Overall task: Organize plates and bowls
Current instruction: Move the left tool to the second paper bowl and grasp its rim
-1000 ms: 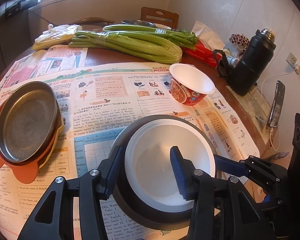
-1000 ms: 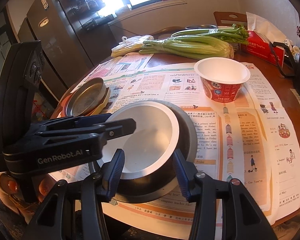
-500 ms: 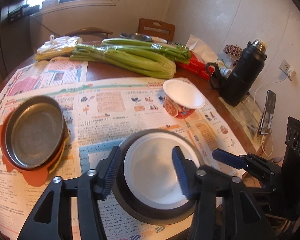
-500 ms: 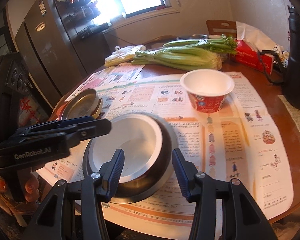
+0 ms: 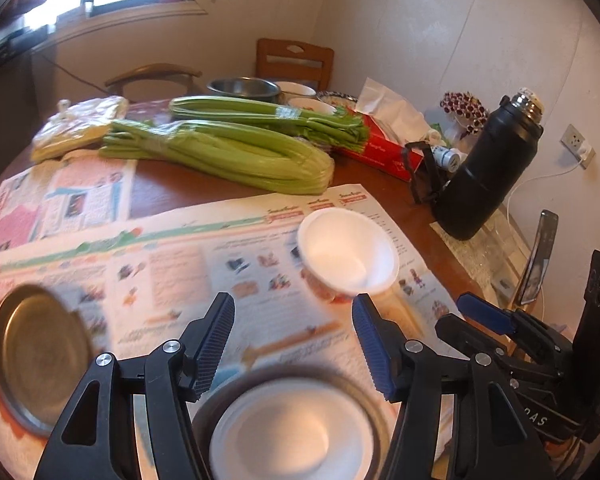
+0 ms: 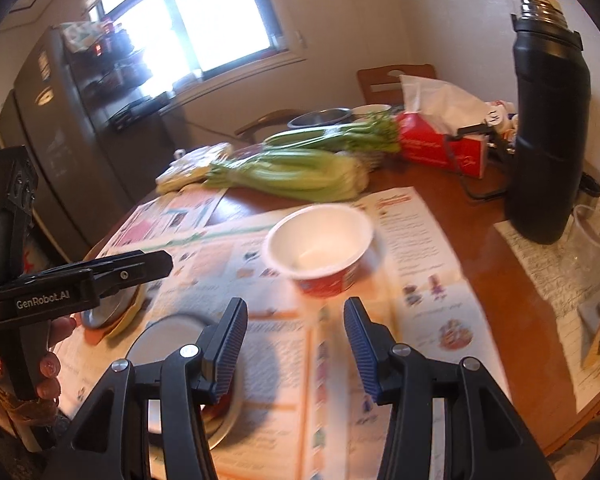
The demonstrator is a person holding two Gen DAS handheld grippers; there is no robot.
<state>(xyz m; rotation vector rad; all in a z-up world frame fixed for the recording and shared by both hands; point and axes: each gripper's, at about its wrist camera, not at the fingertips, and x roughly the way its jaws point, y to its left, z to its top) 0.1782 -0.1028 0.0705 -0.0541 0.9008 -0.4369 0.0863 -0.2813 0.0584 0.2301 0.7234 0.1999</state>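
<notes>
A white bowl [image 5: 288,428] sits nested in a dark metal bowl [image 5: 364,392] on the newspaper at the near edge. My left gripper [image 5: 294,336] hovers just above and behind it, jaws opening, nothing between them. Further on stands a red and white paper bowl [image 5: 348,256], upright and empty. A metal plate [image 5: 36,360] rests on an orange plate at the left. In the right wrist view my right gripper [image 6: 294,340] is open and empty, short of the paper bowl [image 6: 320,248], with the nested bowls [image 6: 172,340] behind its left finger.
A black flask [image 6: 548,140] stands at the right, a red tissue box [image 5: 376,152] and celery bunches [image 5: 228,152] lie at the back. A phone [image 5: 540,256] leans by the right table edge. A hand holds the left gripper [image 6: 156,264].
Both grippers rose and drew back from the nested bowls. The left jaws widened and came off the white bowl's rim. The right jaws no longer straddle the metal bowl's rim.
</notes>
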